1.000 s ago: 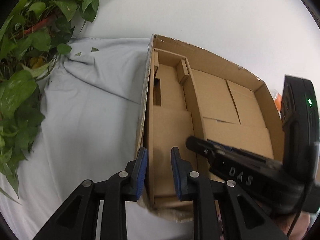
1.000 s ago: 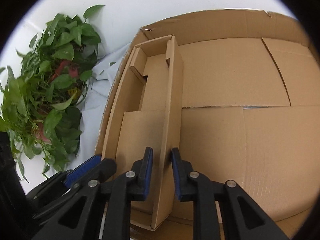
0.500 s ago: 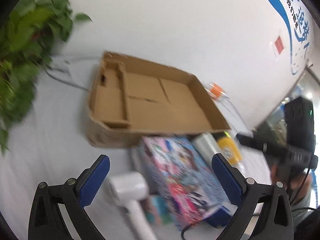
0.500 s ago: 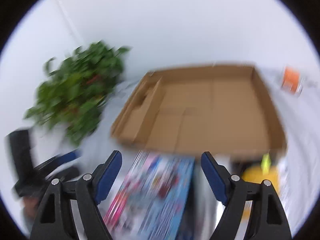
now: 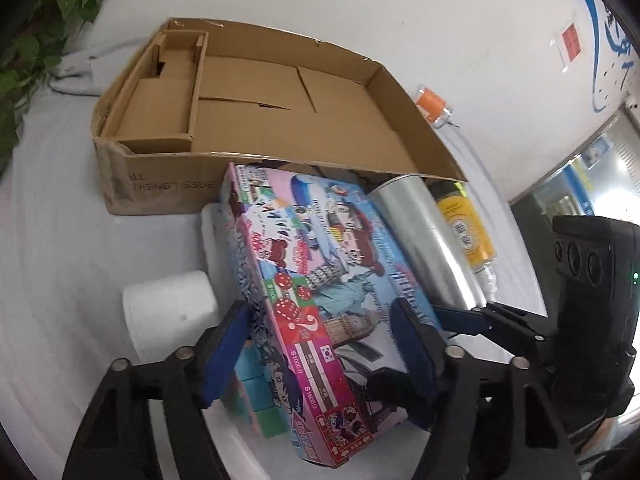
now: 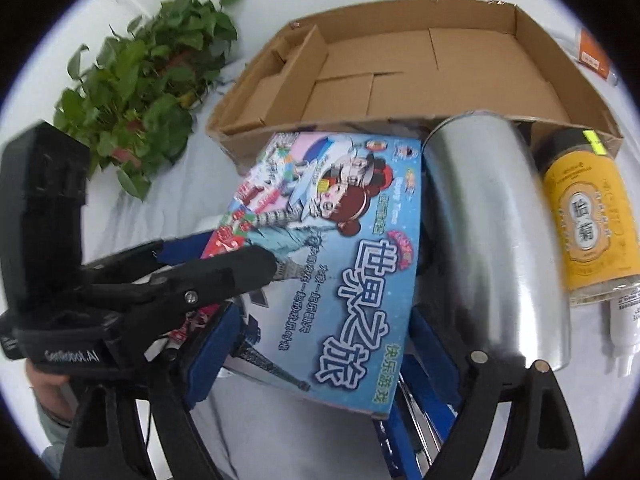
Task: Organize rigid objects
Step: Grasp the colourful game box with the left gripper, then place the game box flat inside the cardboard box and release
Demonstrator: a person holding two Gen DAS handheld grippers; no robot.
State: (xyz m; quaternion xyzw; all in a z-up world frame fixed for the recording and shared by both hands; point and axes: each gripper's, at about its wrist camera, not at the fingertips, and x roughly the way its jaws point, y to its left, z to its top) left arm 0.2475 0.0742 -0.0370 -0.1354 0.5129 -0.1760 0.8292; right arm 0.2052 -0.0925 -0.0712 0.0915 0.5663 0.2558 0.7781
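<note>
A colourful board-game box (image 5: 320, 300) (image 6: 340, 264) lies tilted on other items in front of an empty open cardboard box (image 5: 280, 96) (image 6: 420, 64). My left gripper (image 5: 320, 344) is open, its blue pads on either side of the game box's near left edge. My right gripper (image 6: 316, 344) is open, its pads straddling the box's near right corner. Whether the pads touch the box is unclear. A silver cylinder (image 5: 428, 240) (image 6: 488, 232) lies to the right of the game box, then a yellow jar (image 5: 464, 224) (image 6: 584, 216).
A white roll (image 5: 168, 316) and teal blocks (image 5: 256, 392) sit by and under the game box. A white tube (image 6: 624, 324) lies below the jar. A leafy plant (image 6: 148, 76) stands at the left. An orange-capped item (image 5: 430, 104) lies behind the cardboard box. White cloth covers the table.
Both grippers pulled back out of the cardboard box, opened wide, then came down around the near end of the game box, one on each side.
</note>
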